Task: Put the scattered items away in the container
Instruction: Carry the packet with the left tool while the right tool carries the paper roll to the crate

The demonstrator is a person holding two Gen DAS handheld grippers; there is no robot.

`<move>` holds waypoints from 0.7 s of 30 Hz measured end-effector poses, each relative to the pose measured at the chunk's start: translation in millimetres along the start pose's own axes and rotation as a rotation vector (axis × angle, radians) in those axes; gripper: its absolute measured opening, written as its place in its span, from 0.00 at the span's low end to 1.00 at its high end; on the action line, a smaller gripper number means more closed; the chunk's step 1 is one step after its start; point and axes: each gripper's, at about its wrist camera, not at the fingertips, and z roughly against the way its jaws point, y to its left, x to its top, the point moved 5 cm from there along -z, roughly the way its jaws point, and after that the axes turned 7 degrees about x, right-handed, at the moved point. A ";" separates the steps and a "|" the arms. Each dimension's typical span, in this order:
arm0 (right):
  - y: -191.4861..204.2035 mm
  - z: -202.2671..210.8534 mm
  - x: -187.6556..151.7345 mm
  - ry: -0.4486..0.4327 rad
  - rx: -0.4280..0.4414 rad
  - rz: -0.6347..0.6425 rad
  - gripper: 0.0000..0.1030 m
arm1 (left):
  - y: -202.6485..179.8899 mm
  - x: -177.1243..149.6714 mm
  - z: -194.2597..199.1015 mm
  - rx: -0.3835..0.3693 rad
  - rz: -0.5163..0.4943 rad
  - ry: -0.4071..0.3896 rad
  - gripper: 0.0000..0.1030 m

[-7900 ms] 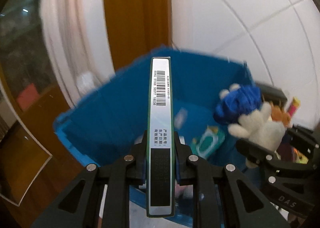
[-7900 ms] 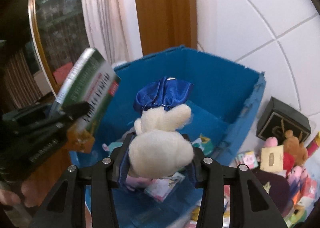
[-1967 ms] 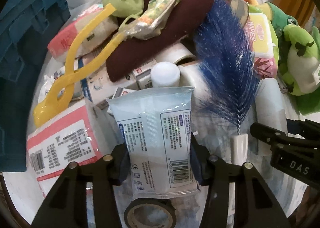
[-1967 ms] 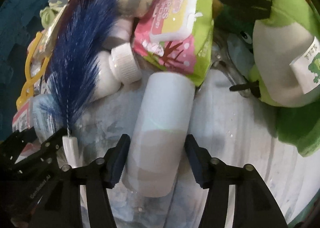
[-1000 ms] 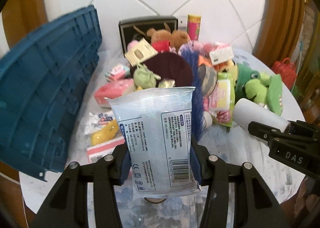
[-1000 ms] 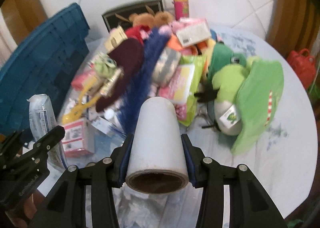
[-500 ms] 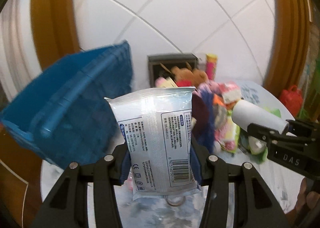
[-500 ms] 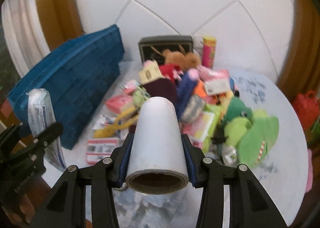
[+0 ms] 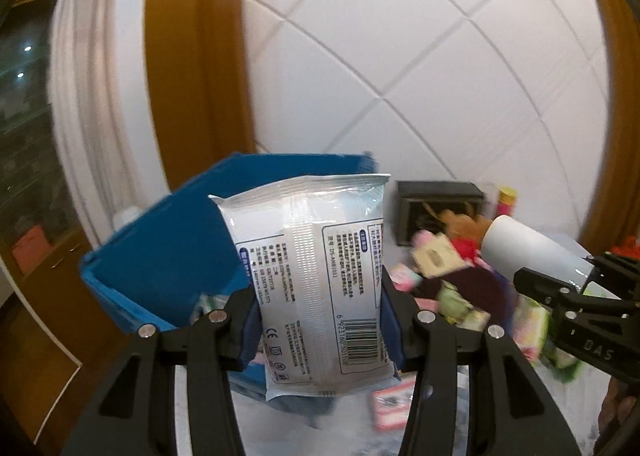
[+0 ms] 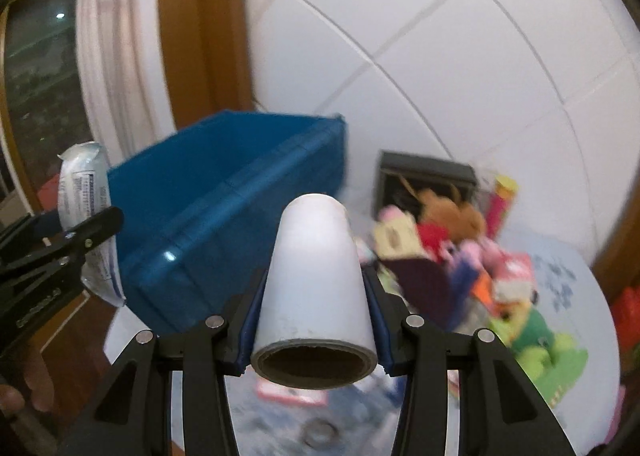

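My left gripper (image 9: 320,320) is shut on a pale blue wipes pack (image 9: 320,280) with a barcode, held upright in front of the blue crate (image 9: 168,248). In the right wrist view my right gripper (image 10: 314,316) is shut on a white roll (image 10: 316,276) with a cardboard core, its open end toward the camera. The blue crate (image 10: 224,215) sits behind and left of the roll. The left gripper with the wipes pack (image 10: 86,215) shows at the left edge. The right gripper with the white roll (image 9: 528,252) shows at the right of the left wrist view.
A pile of plush toys and packets (image 10: 472,268) covers the table to the right of the crate. A black box (image 10: 424,179) stands against the white tiled wall. A tape ring (image 10: 318,430) lies on the table near me. A window and curtain are at the left.
Both grippers rose and swung left toward the crate with their loads. The crate's open top has come into view and the pile has slid to the right.
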 end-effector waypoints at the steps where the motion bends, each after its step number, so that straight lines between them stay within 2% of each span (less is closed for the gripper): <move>1: 14.6 -7.7 8.6 -0.010 0.020 0.005 0.44 | 15.7 3.3 -7.5 0.011 0.007 0.004 0.47; 6: 85.6 -55.5 38.0 -0.023 0.097 0.033 0.44 | 89.2 12.2 -55.5 0.054 0.027 0.041 0.47; 12: 158.0 -130.1 45.6 0.048 0.149 0.052 0.44 | 145.9 7.2 -111.5 0.057 0.025 0.113 0.47; 17: 176.1 -166.2 42.2 0.101 0.124 0.045 0.44 | 166.1 3.6 -146.1 0.030 0.023 0.150 0.47; 21: 176.2 -176.0 41.2 0.120 0.090 0.040 0.44 | 169.5 3.5 -161.1 0.008 0.034 0.160 0.50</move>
